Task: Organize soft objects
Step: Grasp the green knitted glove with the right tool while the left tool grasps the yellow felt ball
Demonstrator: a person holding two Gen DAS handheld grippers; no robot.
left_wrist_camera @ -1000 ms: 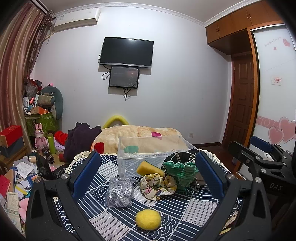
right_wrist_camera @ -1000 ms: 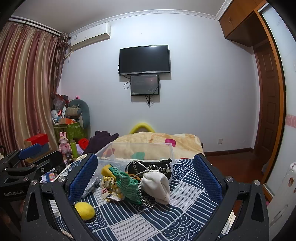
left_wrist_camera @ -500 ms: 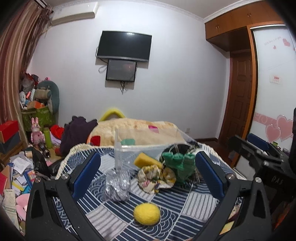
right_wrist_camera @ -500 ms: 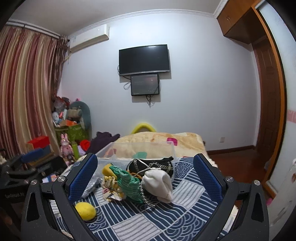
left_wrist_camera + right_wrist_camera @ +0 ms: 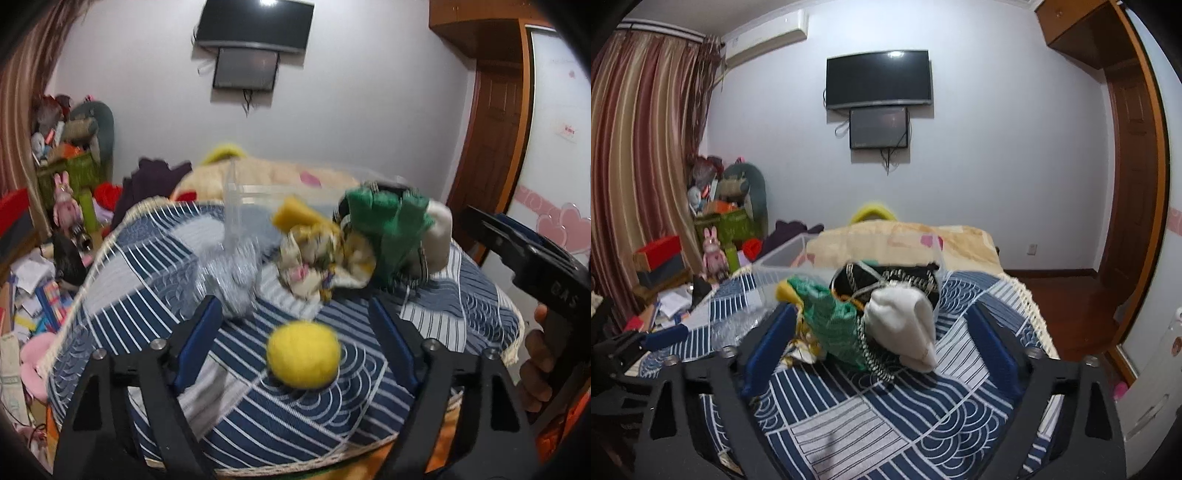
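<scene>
A yellow fuzzy ball (image 5: 303,353) lies on the blue patterned cloth (image 5: 147,266), between the fingers of my open left gripper (image 5: 295,328). Beyond it lie a silver crinkled wad (image 5: 232,280), a floral cloth (image 5: 317,266), a yellow sponge (image 5: 295,216), a green knitted piece (image 5: 391,221) and a white soft item (image 5: 441,236). A clear plastic bin (image 5: 236,199) stands behind them. My open right gripper (image 5: 882,339) frames the green piece (image 5: 831,325), the white item (image 5: 905,325) and a black chained bag (image 5: 897,277).
The cloth-covered table ends in a fringed edge (image 5: 1034,314). A bed with a beige blanket (image 5: 905,240) lies behind. Clutter, boxes and a pink rabbit toy (image 5: 66,206) crowd the floor at left. A wooden door (image 5: 1130,166) is at right.
Both grippers have dropped and moved forward towards the table. The yellow ball now sits between the left fingers; the pile sits closer between the right fingers. Both stay open.
</scene>
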